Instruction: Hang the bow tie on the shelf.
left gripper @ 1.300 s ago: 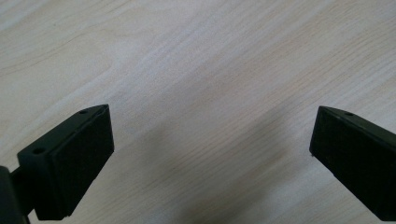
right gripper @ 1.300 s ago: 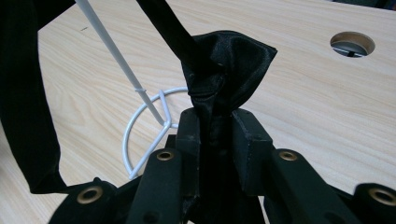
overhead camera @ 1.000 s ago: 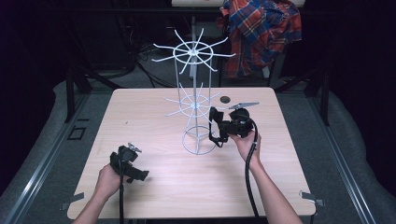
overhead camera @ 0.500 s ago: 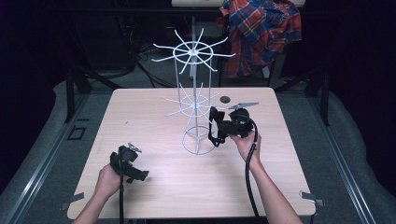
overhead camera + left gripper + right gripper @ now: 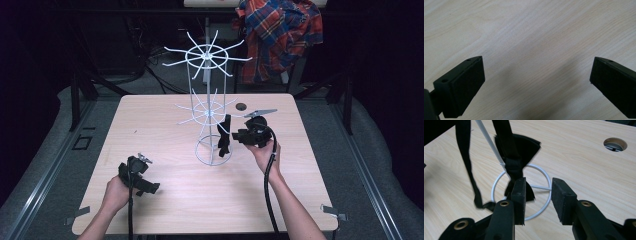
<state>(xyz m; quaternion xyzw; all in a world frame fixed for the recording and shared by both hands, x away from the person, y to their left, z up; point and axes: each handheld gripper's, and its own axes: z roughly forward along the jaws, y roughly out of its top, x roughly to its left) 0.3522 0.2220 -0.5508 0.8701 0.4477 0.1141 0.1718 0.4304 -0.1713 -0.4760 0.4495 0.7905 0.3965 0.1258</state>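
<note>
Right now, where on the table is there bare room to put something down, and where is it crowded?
The table is bare along its far left side, left of the wire rack, and in the near middle between the left hand-held gripper and the right forearm. It is crowded around the rack's base ring, where the black bow tie hangs beside the right hand-held gripper.

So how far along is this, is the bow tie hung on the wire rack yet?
It looks hung: the black bow tie dangles from the white wire rack by its strap. In hand: the right tongs have just been opening, and the tie sits ahead of the gap, not pinched. Left: drawing that hand back. The left tongs are open over the table.
</note>
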